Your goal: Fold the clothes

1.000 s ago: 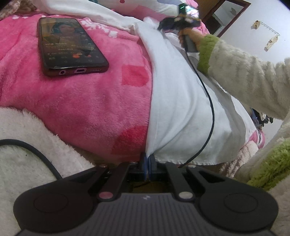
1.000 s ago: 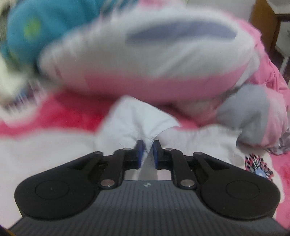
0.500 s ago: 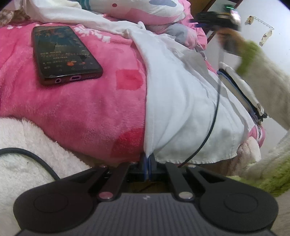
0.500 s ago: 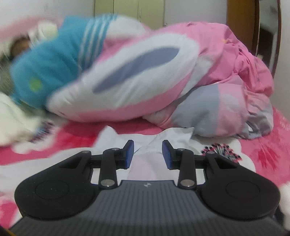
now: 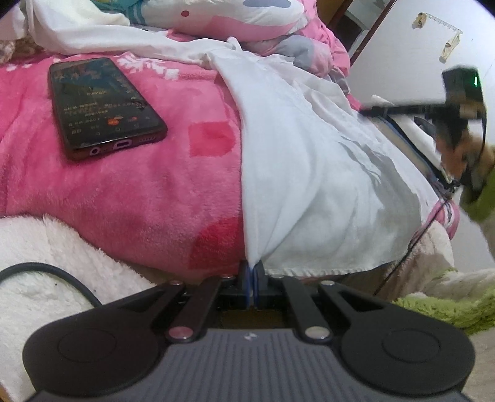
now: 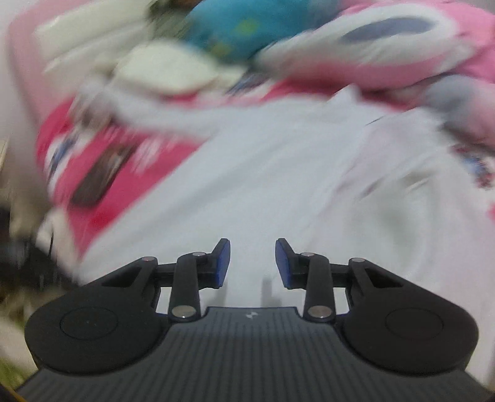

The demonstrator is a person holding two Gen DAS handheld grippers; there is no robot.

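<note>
In the left wrist view, the left gripper (image 5: 253, 272) is pinching the near hem corner of a white garment (image 5: 309, 173), its two blue pads pressed together with the cloth sandwiched between them; this grip is probably serving as an anchor, keeping that corner fixed at the bed's edge so the fabric is running taut and straight away from it. The garment is lying lengthwise over a pink fleece blanket (image 5: 123, 191), with its far end reaching toward a pink-and-white pillow (image 5: 222, 15) and its left margin forming a clean long edge, which is what a lengthwise fold would give, though the layers cannot be told apart. A black smartphone (image 5: 102, 105) is sitting on the blanket well left of the cloth, screen lit, out of the folding area. At the right edge the right gripper (image 5: 461, 92) is hanging in the air beside the bed, blurred, held in a hand (image 5: 464, 160) with a green fuzzy cuff (image 5: 476, 198) below it. In the right wrist view, heavily smeared, the right gripper (image 6: 252, 263) is showing its fingers spread apart with nothing between them, hovering above the white garment (image 6: 263, 185); being free of cloth, it is placed to take a fresh hold somewhere along the right side.
</note>
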